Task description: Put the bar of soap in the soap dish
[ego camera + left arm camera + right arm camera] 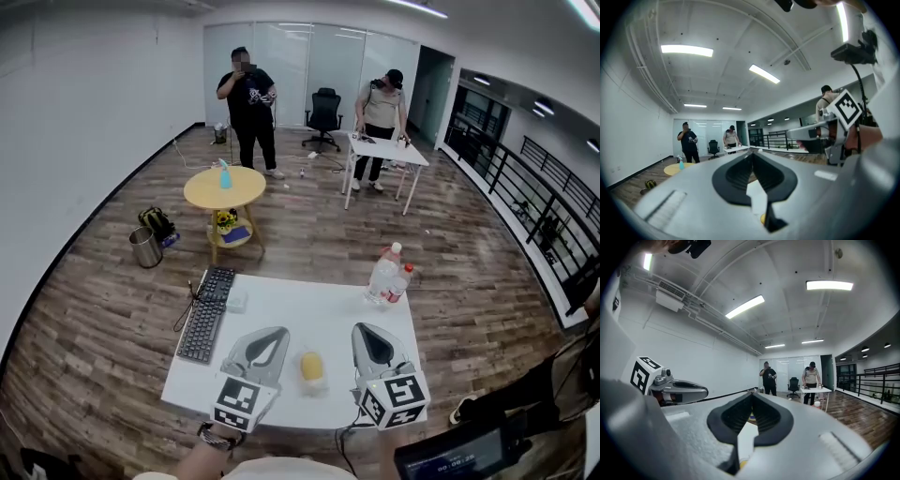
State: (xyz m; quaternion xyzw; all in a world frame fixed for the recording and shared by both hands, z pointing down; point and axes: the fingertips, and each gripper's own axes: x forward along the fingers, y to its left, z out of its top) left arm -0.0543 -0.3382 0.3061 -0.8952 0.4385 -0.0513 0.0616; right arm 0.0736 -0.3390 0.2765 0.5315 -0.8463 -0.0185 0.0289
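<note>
I hold my 2 claws, left claw point(267, 343) and right claw point(372, 343), closed and empty either side of the soap point(311, 366) on the tabletop point(300, 309), so either can reach it.

Yellow oval soap bar point(311, 366) on white rectangular table point(309, 305), between left gripper point(272, 336) and right gripper point(367, 333) — black keyboard point(207, 314) further left, clear plastic bottles point(386, 274) beyond the right.
</note>
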